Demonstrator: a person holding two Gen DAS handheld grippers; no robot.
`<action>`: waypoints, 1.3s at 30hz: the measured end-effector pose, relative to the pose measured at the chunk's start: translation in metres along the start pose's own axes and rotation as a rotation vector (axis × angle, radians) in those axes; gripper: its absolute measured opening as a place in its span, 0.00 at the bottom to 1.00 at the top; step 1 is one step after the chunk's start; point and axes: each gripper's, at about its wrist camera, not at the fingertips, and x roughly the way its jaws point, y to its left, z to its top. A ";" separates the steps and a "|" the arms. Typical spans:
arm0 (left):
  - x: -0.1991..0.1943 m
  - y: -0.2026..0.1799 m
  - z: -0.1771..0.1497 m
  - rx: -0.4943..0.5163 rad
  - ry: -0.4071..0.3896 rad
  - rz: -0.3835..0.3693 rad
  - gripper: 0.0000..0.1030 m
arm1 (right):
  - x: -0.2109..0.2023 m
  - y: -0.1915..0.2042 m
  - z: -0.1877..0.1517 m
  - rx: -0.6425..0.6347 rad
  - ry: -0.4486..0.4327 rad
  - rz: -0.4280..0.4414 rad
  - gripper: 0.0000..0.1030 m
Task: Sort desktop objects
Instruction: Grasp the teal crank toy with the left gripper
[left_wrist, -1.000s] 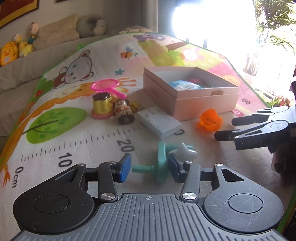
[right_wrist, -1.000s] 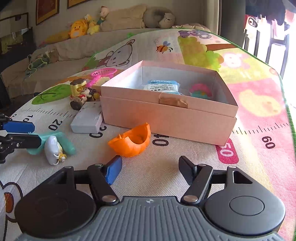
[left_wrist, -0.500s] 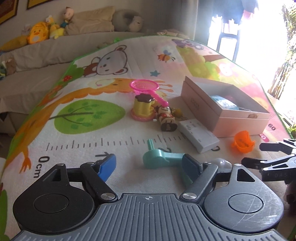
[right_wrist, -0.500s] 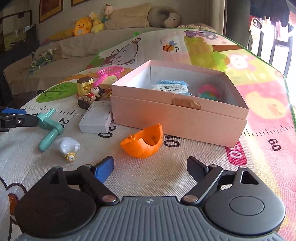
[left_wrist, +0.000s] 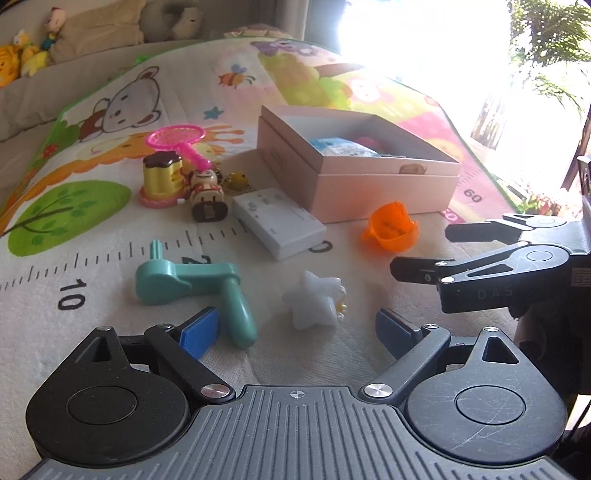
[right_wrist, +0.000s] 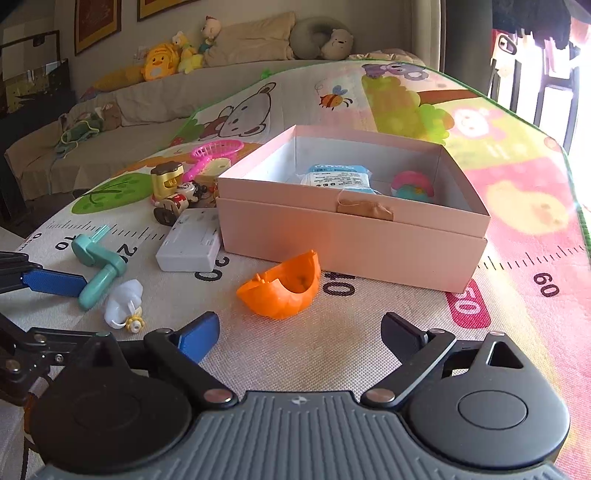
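My left gripper (left_wrist: 299, 332) hovers low over the play mat, its jaws opening. A white star toy (left_wrist: 314, 302) lies between the fingers, untouched by the pads. A teal crank handle (left_wrist: 192, 280) lies beside the left finger. My right gripper (right_wrist: 299, 332) is also opening, with nothing between its fingers; an orange cup (right_wrist: 280, 291) lies on its side just ahead. The open pink box (right_wrist: 354, 236) behind the cup holds a blue packet (right_wrist: 336, 179) and a pink-and-teal toy (right_wrist: 410, 188). The right gripper (left_wrist: 421, 249) shows at the right of the left wrist view.
A white flat case (left_wrist: 279, 219) lies against the box's left side. Behind it stand a yellow toy (left_wrist: 162, 177), a small figure (left_wrist: 207, 192) and a pink net scoop (left_wrist: 181, 138). A sofa with plush toys (right_wrist: 162, 64) borders the mat's far side.
The left gripper has let go of the teal crank handle and opened wide; the handle and the white star now lie on the mat. The right gripper's jaws have spread wider.
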 end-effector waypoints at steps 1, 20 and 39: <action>0.002 -0.001 0.001 0.009 -0.002 0.032 0.92 | 0.000 -0.001 0.000 0.006 0.000 0.000 0.92; -0.030 0.069 0.014 -0.104 -0.094 0.382 0.93 | 0.001 -0.004 0.000 0.038 0.006 -0.002 0.97; 0.022 0.060 0.033 -0.059 -0.004 0.307 0.81 | -0.004 -0.010 -0.002 0.081 -0.033 0.010 0.99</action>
